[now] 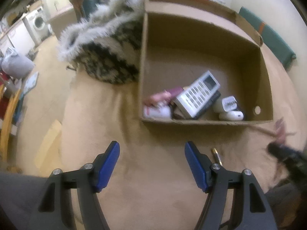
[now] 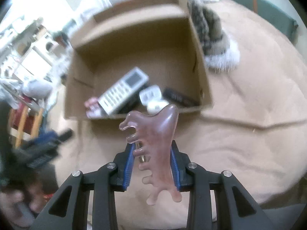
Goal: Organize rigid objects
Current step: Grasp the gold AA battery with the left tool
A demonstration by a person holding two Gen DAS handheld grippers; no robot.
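Observation:
A translucent pink comb-shaped tool (image 2: 157,143) stands upright between my right gripper's (image 2: 153,144) blue pads, which are shut on its middle, above a tan blanket (image 2: 239,115). Just beyond it sits an open cardboard box (image 2: 134,30) holding a white remote (image 2: 122,90), white chargers (image 2: 151,95), a black item (image 2: 180,97) and pink things. In the left wrist view my left gripper (image 1: 152,145) hangs open over the blanket, with nothing between its fingers, short of the box (image 1: 191,122). A small gold tube (image 1: 216,156) lies by its right finger. The right gripper (image 1: 284,153) blurs at the right edge.
A furry black-and-white throw (image 1: 107,57) lies against the box's left side. A green panel (image 1: 268,34) stands behind the bed. Off the bed to the left are a wooden chair (image 1: 7,111), bags and a washing machine (image 1: 38,22).

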